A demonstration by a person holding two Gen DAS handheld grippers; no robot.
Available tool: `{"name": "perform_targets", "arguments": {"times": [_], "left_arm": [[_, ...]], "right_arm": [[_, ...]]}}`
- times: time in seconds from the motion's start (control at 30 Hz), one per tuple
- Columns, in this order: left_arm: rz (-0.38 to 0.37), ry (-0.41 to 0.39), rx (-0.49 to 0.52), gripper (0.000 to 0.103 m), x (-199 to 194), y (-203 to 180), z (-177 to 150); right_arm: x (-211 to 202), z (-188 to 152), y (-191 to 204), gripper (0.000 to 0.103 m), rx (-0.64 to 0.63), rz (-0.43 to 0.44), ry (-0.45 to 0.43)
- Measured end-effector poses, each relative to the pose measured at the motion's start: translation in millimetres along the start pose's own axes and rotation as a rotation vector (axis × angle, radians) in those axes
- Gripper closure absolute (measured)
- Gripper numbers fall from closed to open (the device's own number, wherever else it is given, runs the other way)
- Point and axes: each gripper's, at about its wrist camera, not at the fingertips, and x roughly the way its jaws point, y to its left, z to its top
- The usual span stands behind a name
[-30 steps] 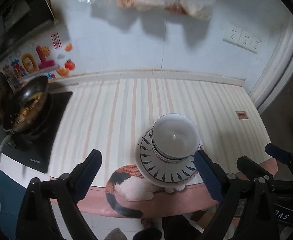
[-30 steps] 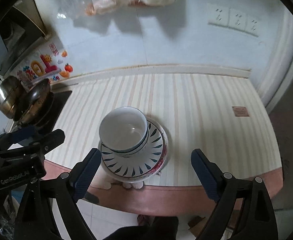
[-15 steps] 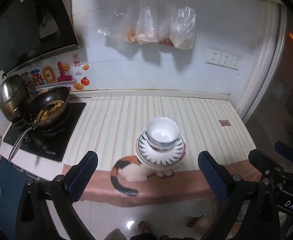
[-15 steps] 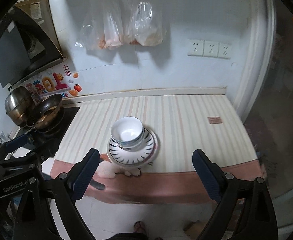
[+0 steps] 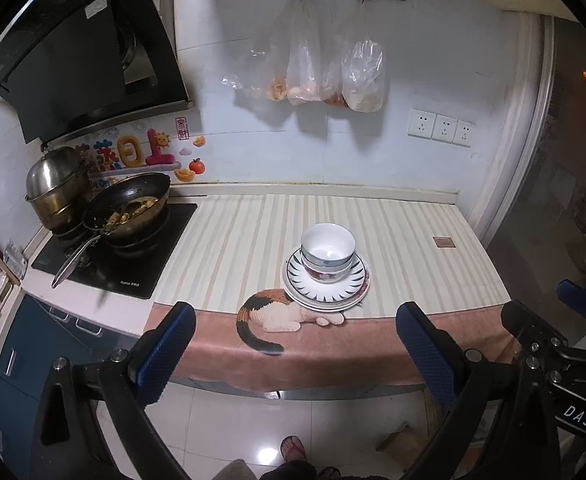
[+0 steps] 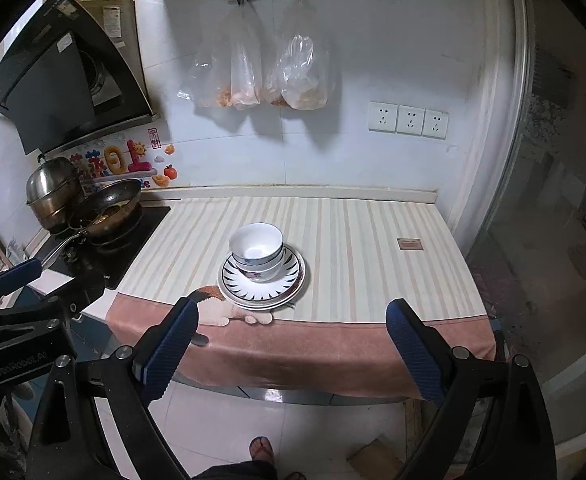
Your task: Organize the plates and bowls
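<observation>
White bowls [image 5: 327, 251] with blue trim sit nested on a stack of plates [image 5: 327, 290] with a dark spiked rim pattern, near the front edge of the striped counter [image 5: 393, 232]. The same bowls [image 6: 257, 249] and plates [image 6: 261, 285] show in the right wrist view. My left gripper [image 5: 295, 354] is open and empty, held well back from the counter above the floor. My right gripper [image 6: 291, 354] is open and empty too, also back from the counter edge.
A wok [image 5: 127, 208] with food and a steel pot [image 5: 55, 184] sit on the black hob [image 5: 113, 256] at left. Plastic bags [image 5: 317, 76] hang on the wall. A cat-print cloth [image 5: 281, 320] drapes over the counter's front edge. Tiled floor [image 5: 253, 432] lies below.
Both grippers have pulled back and up from the stacked dishes, which now look smaller and farther. The bowls and plates have not moved. Both jaws stayed open.
</observation>
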Motion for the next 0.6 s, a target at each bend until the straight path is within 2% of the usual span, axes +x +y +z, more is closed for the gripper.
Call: {"name": "perform_targets", "arguments": {"times": [0.27,0.6], "left_arm": [[0.003,0.004,-0.015,0.000,-12,3,-15],[0.015,-0.001,-0.023,0.000,-18,3,-23]], "right_arm": [[-16,-9,-1,0.006,-0.002,-0.003,-0.012],[-16,-13,-8,0.005,-0.009,-0.005,0.006]]}}
